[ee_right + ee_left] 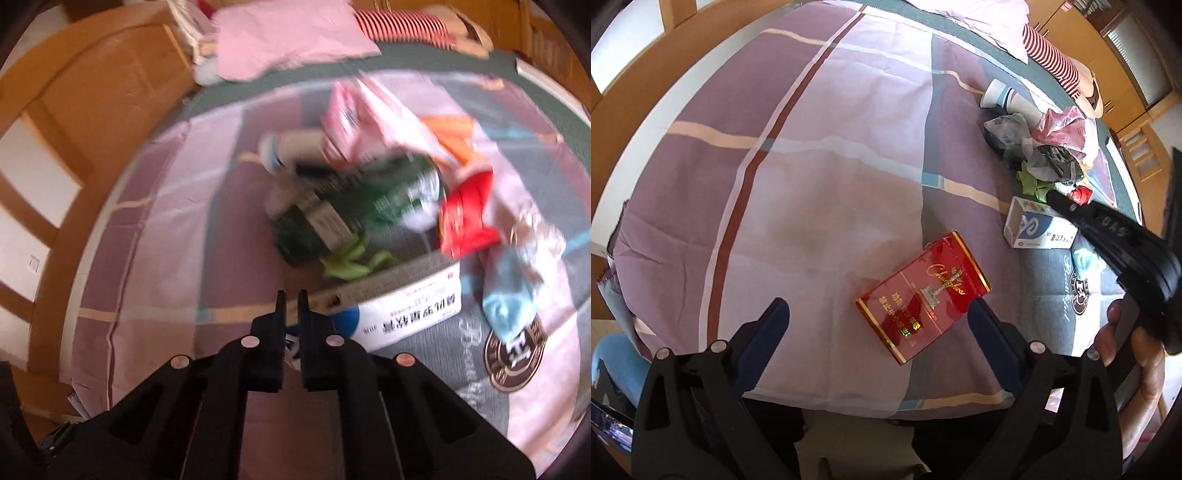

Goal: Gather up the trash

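A red cigarette pack (pixel 922 293) lies flat on the checked bedsheet (pixel 812 155), just ahead of my left gripper (pixel 879 314), which is open and empty; its right finger is close to the pack's edge. A white-and-blue box (pixel 1036 227) lies beyond it, also in the right wrist view (pixel 406 306). My right gripper (pixel 291 299) is nearly closed with a narrow gap, empty, at the box's near left corner; in the left wrist view it reaches over the box (pixel 1052 197). A trash pile with a green wrapper (pixel 369 199), red wrapper (pixel 465 218) and paper cup (pixel 291 151) lies behind.
A pink plastic bag (pixel 369 110), a light blue wrapper (pixel 509 299) and green scraps (pixel 347 262) are in the pile. A pink pillow (pixel 288 33) and a striped cloth (pixel 399 22) lie at the head of the bed. A wooden bed frame (pixel 92 122) runs along the left.
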